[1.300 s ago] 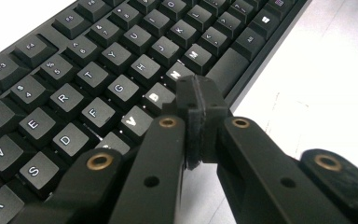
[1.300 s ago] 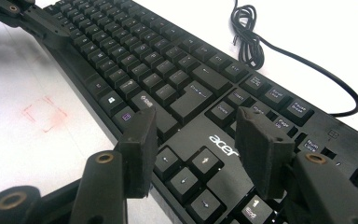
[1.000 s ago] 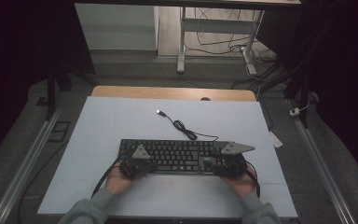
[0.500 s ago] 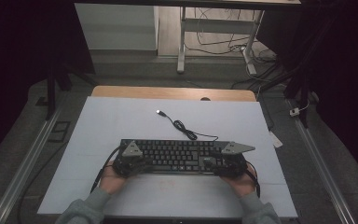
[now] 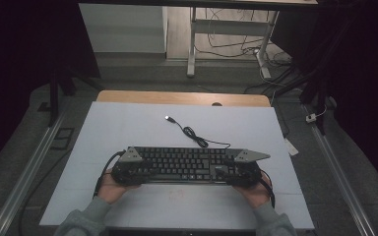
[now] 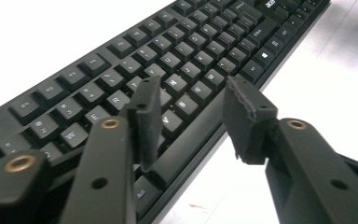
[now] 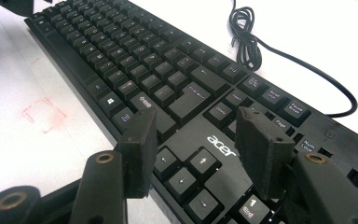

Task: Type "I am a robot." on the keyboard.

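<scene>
Between the spread jaws of the left gripper (image 6: 191, 123) sits the front edge of a black Acer keyboard (image 5: 184, 163), letter keys just beyond the tips; nothing clamped. Right gripper (image 7: 193, 154) jaws also apart, hovering over the arrow keys and logo at the keyboard's other end. Beyond those jaws, the black coiled USB cable (image 7: 251, 44) lies on the white tabletop (image 5: 128, 123). Faint red square mark (image 7: 44, 114) beside the keyboard.
</scene>
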Demonstrator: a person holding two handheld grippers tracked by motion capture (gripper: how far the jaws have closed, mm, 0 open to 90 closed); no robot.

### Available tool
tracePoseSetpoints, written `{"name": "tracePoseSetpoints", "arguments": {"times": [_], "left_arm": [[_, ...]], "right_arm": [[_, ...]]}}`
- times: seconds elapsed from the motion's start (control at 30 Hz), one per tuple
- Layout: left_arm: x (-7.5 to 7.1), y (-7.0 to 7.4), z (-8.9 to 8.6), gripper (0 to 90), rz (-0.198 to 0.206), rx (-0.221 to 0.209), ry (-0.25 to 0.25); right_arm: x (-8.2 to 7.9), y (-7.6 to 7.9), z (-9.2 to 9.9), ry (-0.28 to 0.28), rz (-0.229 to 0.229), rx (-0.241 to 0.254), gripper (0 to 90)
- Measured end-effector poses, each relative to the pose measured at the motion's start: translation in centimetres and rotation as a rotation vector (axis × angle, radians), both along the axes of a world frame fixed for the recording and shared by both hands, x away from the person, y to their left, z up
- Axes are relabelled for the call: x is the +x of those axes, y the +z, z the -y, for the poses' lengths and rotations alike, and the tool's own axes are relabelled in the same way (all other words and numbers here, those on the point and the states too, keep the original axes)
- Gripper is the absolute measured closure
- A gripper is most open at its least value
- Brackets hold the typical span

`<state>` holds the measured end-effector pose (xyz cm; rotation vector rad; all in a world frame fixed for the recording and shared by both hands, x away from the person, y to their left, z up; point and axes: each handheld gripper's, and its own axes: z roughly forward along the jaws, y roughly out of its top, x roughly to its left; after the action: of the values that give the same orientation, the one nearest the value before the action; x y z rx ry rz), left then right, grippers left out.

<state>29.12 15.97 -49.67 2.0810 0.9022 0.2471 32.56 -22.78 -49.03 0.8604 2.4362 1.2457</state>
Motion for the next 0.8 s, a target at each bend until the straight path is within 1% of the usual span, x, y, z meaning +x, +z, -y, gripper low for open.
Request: {"name": "tracePoseSetpoints", "arguments": {"times": [0.13,0.27,0.6,0.8], "left_arm": [[0.0,0.1,-0.6,50.5,-0.011,-0.005,0.017],[0.0,0.2,-1.0,48.5,-0.010,-0.009,0.026],[0.1,0.4,-1.6,47.1,0.000,-0.007,0.044],[0.7,0.5,-1.7,47.0,0.000,0.004,0.053]], "right_arm": [[0.0,0.0,0.1,-0.003,-0.003,0.004,49.2],[0.0,0.0,0.1,-0.003,-0.002,0.003,49.2],[0.0,0.0,0.0,-0.004,-0.001,0.002,49.1],[0.0,0.1,0.1,-0.003,-0.002,0.005,49.2]]}}
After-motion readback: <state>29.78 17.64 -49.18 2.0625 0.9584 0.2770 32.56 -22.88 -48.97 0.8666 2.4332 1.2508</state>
